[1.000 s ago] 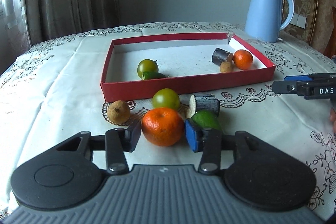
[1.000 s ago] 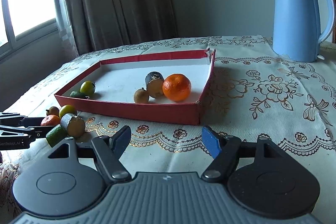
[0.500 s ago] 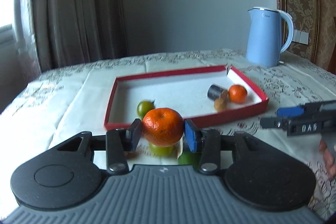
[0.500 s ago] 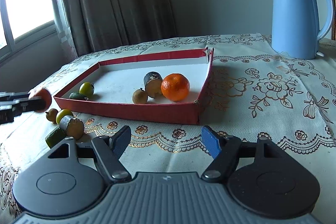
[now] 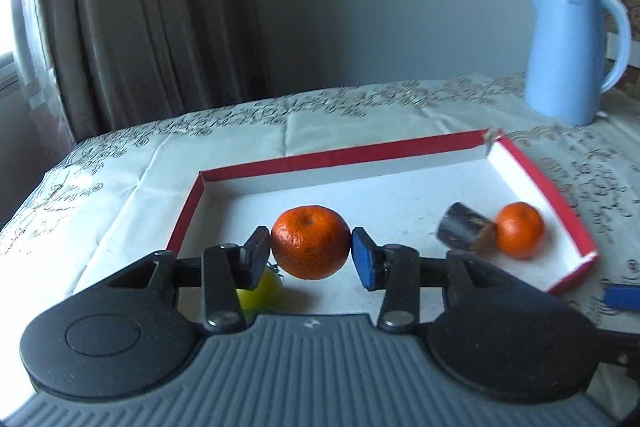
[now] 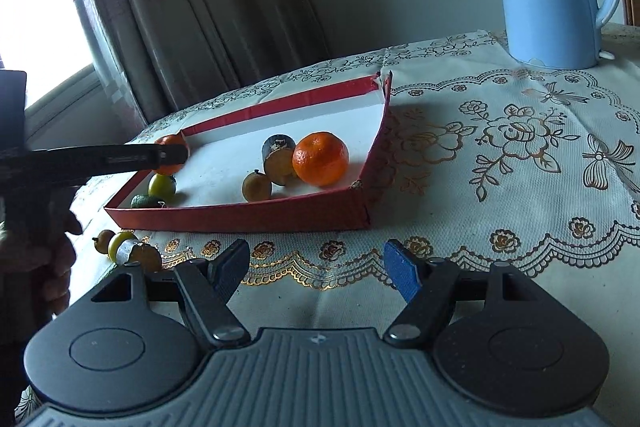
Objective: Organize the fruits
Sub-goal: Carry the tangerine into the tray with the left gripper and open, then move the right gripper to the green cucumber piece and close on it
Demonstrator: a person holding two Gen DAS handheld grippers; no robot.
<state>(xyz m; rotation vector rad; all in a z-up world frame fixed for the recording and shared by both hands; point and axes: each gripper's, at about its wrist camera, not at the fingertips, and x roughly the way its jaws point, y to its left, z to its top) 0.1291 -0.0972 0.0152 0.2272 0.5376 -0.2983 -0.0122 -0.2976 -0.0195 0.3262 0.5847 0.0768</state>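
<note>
Tangerine (image 5: pixel 310 242) is pinched in left gripper (image 5: pixel 311 253) above red tray (image 5: pixel 568 217); if released high, it could roll into fruit below. Right gripper (image 6: pixel 316 269) is held wide, empty.

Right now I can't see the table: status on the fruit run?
Left gripper shut on mandarin, over red tray. Right gripper open, empty. Drop spot clear; green tomato sits below.

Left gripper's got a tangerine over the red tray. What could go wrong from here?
1. The held tangerine is pinched only at its sides by the left gripper; it may slip.
2. Released here, it may roll or land on the green tomato below.
3. Fruit crowds the red tray near its wall.
</note>
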